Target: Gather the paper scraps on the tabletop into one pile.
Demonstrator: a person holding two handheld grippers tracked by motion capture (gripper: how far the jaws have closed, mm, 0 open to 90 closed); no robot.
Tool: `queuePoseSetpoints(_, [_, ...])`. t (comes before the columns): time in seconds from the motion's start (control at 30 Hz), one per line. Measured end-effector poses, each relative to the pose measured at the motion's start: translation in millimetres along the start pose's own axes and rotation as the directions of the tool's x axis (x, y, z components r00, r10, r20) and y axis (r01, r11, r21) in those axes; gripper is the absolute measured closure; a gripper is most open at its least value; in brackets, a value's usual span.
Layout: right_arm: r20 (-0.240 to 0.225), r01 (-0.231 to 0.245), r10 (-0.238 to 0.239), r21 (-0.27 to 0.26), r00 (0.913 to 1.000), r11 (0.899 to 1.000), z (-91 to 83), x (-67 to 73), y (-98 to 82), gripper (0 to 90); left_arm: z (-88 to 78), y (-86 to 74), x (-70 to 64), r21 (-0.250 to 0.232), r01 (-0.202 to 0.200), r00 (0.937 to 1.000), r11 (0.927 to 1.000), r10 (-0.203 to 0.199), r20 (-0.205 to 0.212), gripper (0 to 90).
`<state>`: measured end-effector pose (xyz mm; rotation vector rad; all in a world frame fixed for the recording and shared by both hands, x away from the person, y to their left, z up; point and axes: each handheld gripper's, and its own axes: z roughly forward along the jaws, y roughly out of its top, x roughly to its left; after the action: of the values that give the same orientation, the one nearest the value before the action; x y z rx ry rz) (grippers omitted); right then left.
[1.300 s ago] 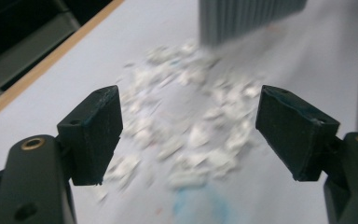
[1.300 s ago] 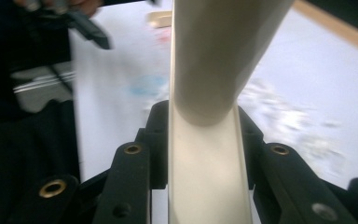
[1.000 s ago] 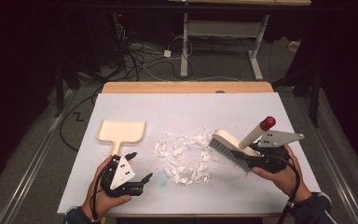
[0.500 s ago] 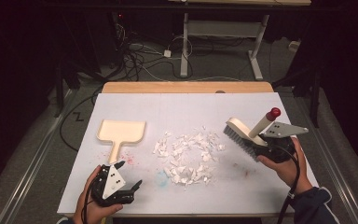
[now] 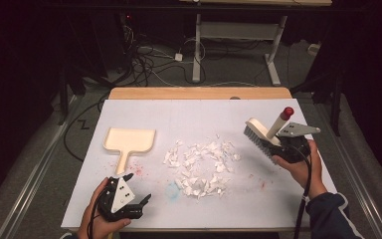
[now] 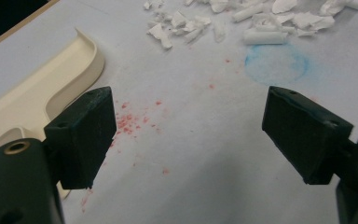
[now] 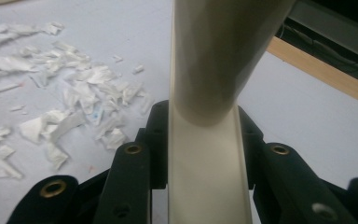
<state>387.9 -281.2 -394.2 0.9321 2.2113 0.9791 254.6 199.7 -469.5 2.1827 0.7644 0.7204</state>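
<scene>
Two tools: right tool (image 5: 287, 144) clamps the brush (image 5: 266, 132) above the scraps (image 5: 201, 167); left tool (image 5: 129, 201), jaws apart, waits near the dustpan (image 5: 128, 141).

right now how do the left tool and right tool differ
The left tool has its jaws spread wide with nothing between them, while the right tool is clamped on the brush handle. The left tool sits near the table's front edge by the dustpan handle; the right tool is raised at the right of the paper scraps. Both are black and hand-held.
</scene>
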Motion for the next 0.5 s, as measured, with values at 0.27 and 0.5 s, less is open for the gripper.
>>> queuePoseSetpoints(0.27, [0.078,0.059,-0.063,0.051,0.9950,0.997,35.3,1.4,15.8,67.9,-0.1,-0.8,1.0,0.006,0.005,1.0000,1.0000,-0.005,-0.003,16.6])
queuePoseSetpoints(0.5, [0.162,0.103,-0.119,0.103,0.9796,0.989,71.8,12.4,22.7,67.9,2.5,0.2,1.0,0.014,-0.001,1.0000,0.9999,0.001,-0.001,16.6])
